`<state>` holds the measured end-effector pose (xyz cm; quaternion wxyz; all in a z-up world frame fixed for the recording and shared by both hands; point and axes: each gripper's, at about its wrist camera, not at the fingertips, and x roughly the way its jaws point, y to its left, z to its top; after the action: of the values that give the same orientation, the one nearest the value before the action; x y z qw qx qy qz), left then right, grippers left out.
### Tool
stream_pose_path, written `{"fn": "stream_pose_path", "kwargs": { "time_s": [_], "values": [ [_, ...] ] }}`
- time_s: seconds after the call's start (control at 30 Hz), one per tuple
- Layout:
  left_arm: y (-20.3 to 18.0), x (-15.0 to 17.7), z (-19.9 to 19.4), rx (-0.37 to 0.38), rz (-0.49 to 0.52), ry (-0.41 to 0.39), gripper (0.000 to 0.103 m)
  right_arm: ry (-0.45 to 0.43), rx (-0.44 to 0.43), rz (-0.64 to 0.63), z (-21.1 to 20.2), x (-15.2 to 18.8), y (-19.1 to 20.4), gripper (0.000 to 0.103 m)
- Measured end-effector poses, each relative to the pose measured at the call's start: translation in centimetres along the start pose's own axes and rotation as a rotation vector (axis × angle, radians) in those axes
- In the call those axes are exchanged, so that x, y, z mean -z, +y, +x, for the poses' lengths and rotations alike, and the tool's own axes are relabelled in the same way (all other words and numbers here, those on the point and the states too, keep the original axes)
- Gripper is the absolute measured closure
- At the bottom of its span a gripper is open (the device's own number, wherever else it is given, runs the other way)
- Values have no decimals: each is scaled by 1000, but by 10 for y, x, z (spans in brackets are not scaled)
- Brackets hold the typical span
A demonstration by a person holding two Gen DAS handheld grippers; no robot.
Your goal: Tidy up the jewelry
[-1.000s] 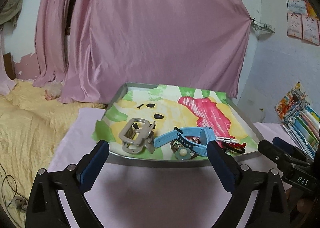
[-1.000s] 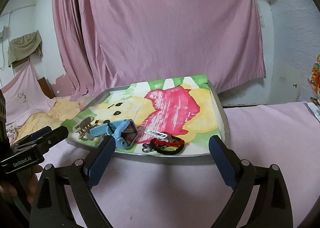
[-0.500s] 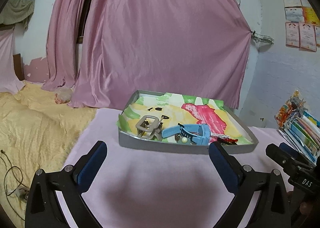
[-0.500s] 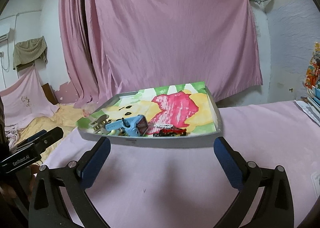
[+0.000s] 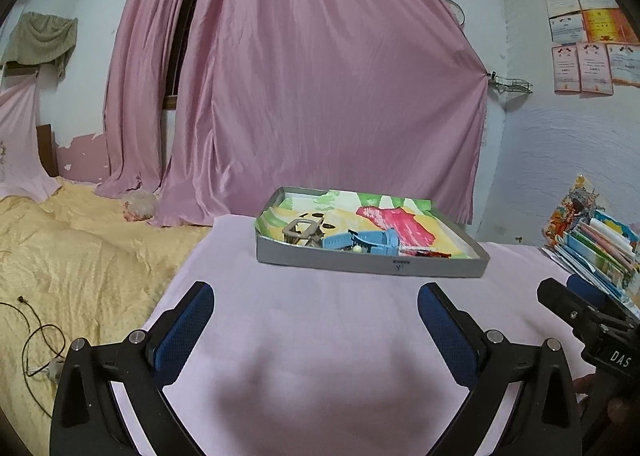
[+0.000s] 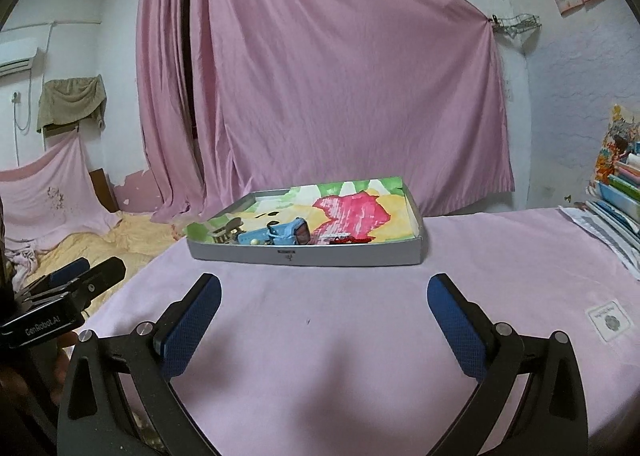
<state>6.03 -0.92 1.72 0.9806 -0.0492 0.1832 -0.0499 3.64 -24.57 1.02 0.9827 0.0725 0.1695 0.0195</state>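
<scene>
Both grippers hang over the pink cloth with nothing in them: the left gripper has its 2 blue-padded fingers spread wide, and the right gripper is spread just as wide, its pads bare. Ahead of both, well apart from the fingertips, sits the grey tray on the cloth, lined with a bright cartoon print in yellow, green and red. All the jewelry is bunched toward the tray's near edge: a silvery metal watch band on the left, a blue watch just beside it and touching or overlapping it, I cannot tell which, and a small red and black bracelet to the right of that. From the right wrist view the same lineup shows, blue watch in the middle, red bracelet beside it. A pink curtain hangs behind, a yellow blanket lies off to the left, and a stack of books sits at the right edge of the cloth.
</scene>
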Motion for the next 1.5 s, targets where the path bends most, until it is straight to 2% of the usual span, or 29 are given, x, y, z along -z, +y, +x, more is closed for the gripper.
{"fn": "stream_pose_path", "kwargs": {
  "time_s": [0.4,0.67,1.5],
  "values": [
    [0,27,-47,-31,22,-63,1,-57,3,-48,-49,25,8,2],
    [3,43,-60,-41,27,-80,1,-95,1,-45,-66,39,6,2],
    [9,51,-67,-59,38,-75,1,-88,9,-54,-70,44,9,2]
  ]
}}
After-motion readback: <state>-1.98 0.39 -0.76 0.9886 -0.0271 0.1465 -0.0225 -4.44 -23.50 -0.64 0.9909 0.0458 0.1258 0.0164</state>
